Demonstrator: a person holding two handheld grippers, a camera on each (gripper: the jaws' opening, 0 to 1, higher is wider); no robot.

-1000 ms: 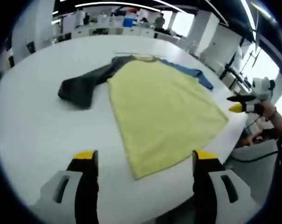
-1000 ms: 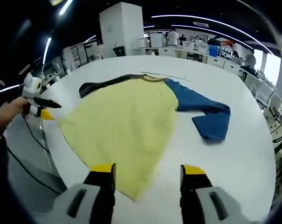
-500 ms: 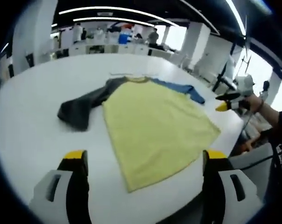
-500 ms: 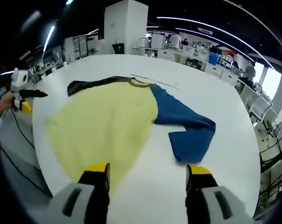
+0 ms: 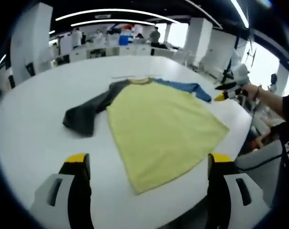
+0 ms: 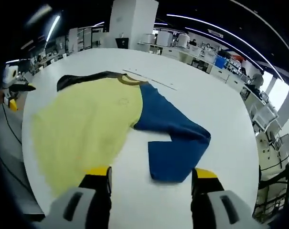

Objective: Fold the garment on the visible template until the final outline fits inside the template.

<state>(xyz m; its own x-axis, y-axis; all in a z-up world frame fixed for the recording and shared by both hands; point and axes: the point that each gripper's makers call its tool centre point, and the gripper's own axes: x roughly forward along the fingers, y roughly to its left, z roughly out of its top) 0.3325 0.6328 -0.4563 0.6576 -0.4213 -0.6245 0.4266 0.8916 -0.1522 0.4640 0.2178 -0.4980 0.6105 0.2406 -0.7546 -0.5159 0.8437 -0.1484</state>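
You are looking at a soft knit garment (image 5: pixel 158 126) lying flat on a big white table (image 5: pixel 34 124): a pale yellow body flaring toward its hem, a dark grey sleeve (image 5: pixel 84 114) bent at the elbow, and a blue sleeve (image 6: pixel 175 143) folded back on itself into a blocky shape. The cloth is lying smooth, with few wrinkles. The tabletop is looking matte and plain, with a thin line (image 6: pixel 149 80) running just past the collar. Around it, an open workroom is showing white pillars, desks and long ceiling lights.

You are holding the left gripper (image 5: pixel 149 164) with jaws spread wide and gripping nothing, near the yellow hem but apart from it. The right gripper (image 6: pixel 151 177) is also parted and empty, just beside the folded blue cuff, not touching it.
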